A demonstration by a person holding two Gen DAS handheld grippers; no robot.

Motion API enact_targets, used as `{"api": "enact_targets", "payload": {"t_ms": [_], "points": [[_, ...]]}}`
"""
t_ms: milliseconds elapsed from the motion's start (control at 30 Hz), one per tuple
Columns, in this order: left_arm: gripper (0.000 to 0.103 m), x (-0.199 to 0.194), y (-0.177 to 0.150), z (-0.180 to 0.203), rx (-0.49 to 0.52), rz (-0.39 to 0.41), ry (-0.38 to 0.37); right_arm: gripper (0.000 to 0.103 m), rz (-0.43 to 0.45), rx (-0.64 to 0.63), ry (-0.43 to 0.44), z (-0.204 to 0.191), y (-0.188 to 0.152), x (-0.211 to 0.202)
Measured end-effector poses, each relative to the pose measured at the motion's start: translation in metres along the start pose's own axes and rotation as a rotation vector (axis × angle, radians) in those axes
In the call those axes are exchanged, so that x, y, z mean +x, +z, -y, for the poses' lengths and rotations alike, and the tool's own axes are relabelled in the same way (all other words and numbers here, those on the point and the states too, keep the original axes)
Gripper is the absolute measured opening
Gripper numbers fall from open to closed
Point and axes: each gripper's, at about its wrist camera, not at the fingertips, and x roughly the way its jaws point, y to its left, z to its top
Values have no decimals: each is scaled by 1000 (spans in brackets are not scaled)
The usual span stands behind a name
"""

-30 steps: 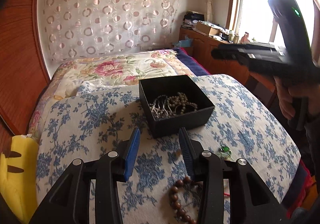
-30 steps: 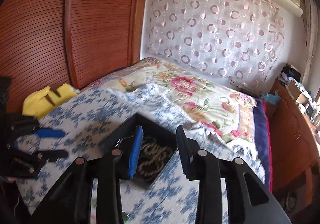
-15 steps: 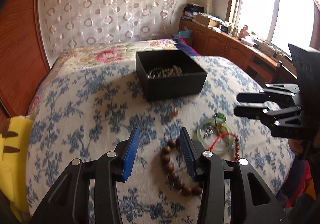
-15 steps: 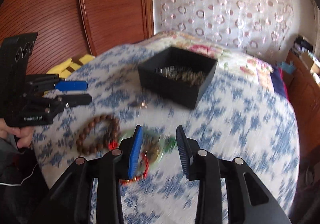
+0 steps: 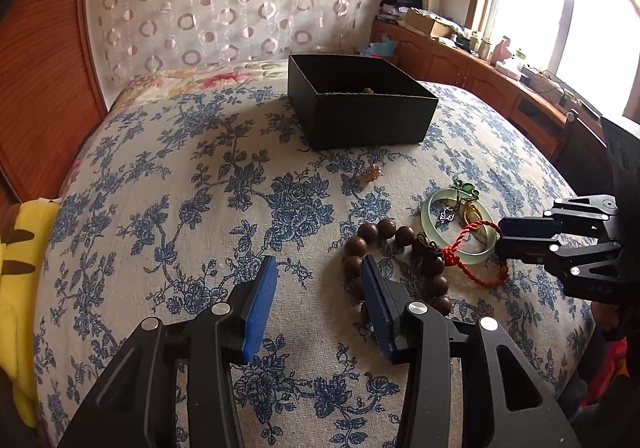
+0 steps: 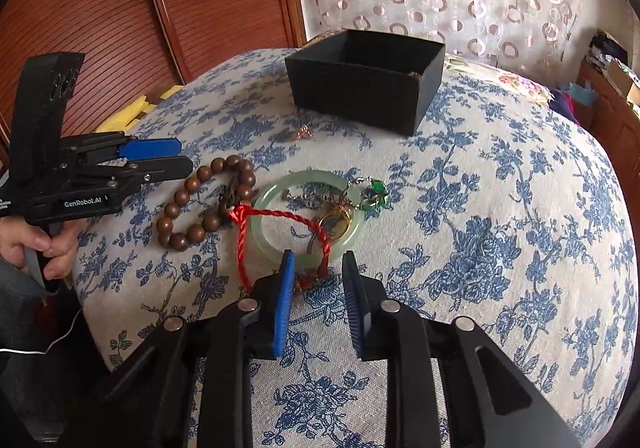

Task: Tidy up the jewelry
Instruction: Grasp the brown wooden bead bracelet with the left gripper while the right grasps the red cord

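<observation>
A black open box (image 5: 360, 104) (image 6: 368, 76) stands on the blue-flowered cloth, with beads just showing inside. Nearer lie a brown wooden bead bracelet (image 5: 400, 260) (image 6: 204, 204), a pale green jade bangle (image 5: 460, 224) (image 6: 308, 216), a red cord bracelet (image 5: 476, 252) (image 6: 280, 240), a green pendant (image 6: 376, 192) and a small gold charm (image 5: 372, 173) (image 6: 302, 133). My left gripper (image 5: 318, 276) is open, its right finger beside the wooden beads. My right gripper (image 6: 318, 268) is open and low over the red cord's near end and the bangle's edge.
The cloth covers a rounded table (image 5: 200, 208) whose edge falls away on all sides. A yellow cushion (image 5: 16, 248) lies at the left edge. A wooden wardrobe (image 6: 120, 8) stands left, a bed (image 5: 200, 78) behind and a cabinet (image 5: 480, 76) under the window.
Both grippers dropped lower and closer to the loose jewelry. The right gripper came down from above the box to the red cord and bangle. The left now sits beside the wooden beads.
</observation>
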Motion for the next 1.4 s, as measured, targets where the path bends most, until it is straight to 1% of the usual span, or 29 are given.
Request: {"api": "enact_targets", "payload": {"t_ms": [67,133,367,467,700,767,800,1000,1067,1100,1133,1167,1300,1400], "points": [[42,1,0,0,1,-2,0,25,-5,-8,-7,-1,-1,-1],[42,1,0,2,4,-5,1,21,-11,-17,-33,0,-2,-3],[43,4,0,7,17,-14,-5,21,-29,-17,-64,13,-7,-9],[44,6,0,10,25,-20,-4,21,-32,-9,-56,16,-8,-8],[44,10,-2,14,46,-39,11,21,-3,-30,-70,14,-12,-7],[44,11,-2,15,53,-44,13,17,2,-33,-77,13,-13,-8],[44,11,-2,16,55,-45,14,13,5,-41,-95,12,-14,-8],[44,13,-1,19,68,-53,15,10,4,-45,-99,13,-13,-9],[44,14,-2,20,73,-54,14,5,7,-45,-102,13,-13,-10],[44,14,-1,19,74,-54,15,5,12,-43,-102,14,-12,-11],[43,14,-1,19,74,-54,14,5,16,-42,-103,14,-11,-12],[40,14,-1,19,76,-53,16,5,23,-43,-104,14,-9,-15],[37,15,-1,20,78,-52,19,5,33,-53,-106,13,-5,-19],[20,15,0,19,81,-48,21,5,32,-60,-111,14,-2,-20]]}}
